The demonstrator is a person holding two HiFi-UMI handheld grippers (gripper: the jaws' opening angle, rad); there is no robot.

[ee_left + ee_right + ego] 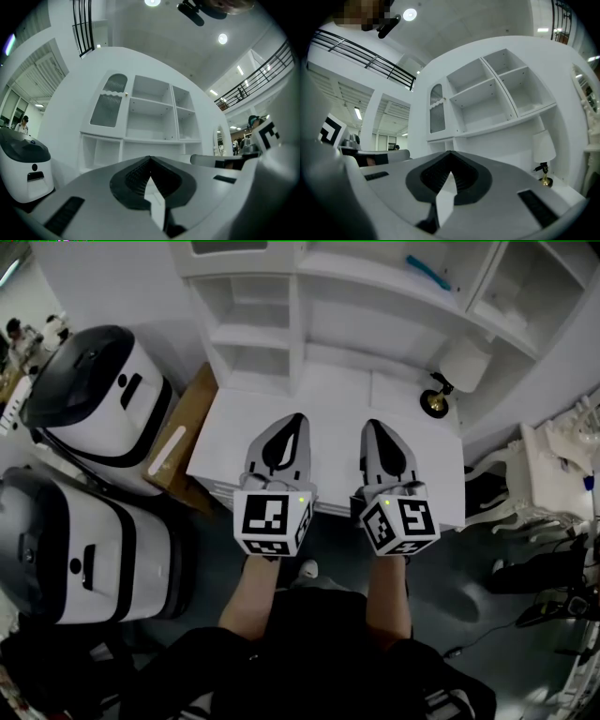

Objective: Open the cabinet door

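The white cabinet stands ahead, with a closed arched glass door [108, 101] at its upper left and a small gold knob [125, 94] on the door's right edge. The right gripper view shows the same door [436, 108] and knob [444, 99]. My left gripper [298, 418] and right gripper [372, 425] hover side by side over the front of the white desk top [225, 442], well short of the door. Both are shut with nothing in them: the left jaws [150, 158] and right jaws [450, 152] meet at their tips.
Open shelves [149, 115] fill the cabinet's middle. A white lamp [459, 367] with a brass foot stands at the desk's right end. Two white-and-black machines [94, 395] [75, 549] and a cardboard box [183, 437] crowd the left side. White ornate furniture [553, 456] is at the right.
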